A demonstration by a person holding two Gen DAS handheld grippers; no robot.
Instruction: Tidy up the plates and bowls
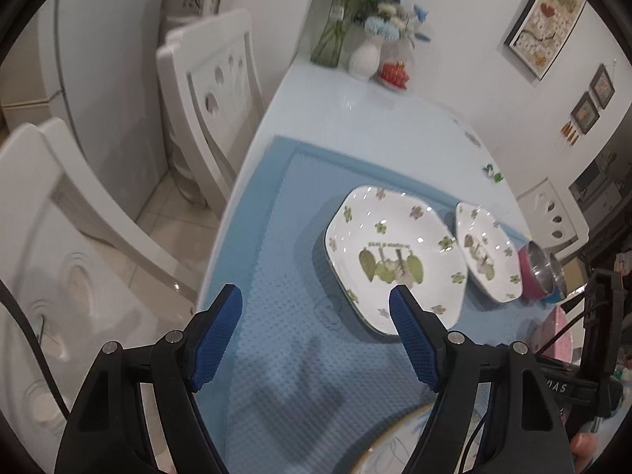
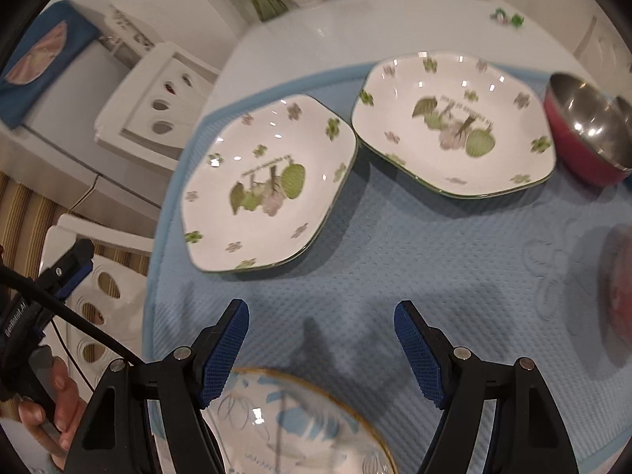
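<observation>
Two white hexagonal plates with green leaf print lie side by side on a blue mat (image 2: 395, 276): the left plate (image 2: 268, 185) (image 1: 391, 256) and the right plate (image 2: 454, 122) (image 1: 488, 252). A red bowl with steel inside (image 2: 588, 134) (image 1: 543, 272) stands right of them. A round gold-rimmed plate with blue print (image 2: 292, 426) (image 1: 395, 446) lies at the near edge. My left gripper (image 1: 316, 312) is open and empty above the mat, left of the plates. My right gripper (image 2: 322, 328) is open and empty above the round plate's far rim.
A pink dish (image 2: 620, 288) (image 1: 561, 335) sits at the mat's right. Vases with flowers (image 1: 365, 39) and a red ornament (image 1: 395, 73) stand at the table's far end. White chairs (image 1: 213, 98) flank the table's left side.
</observation>
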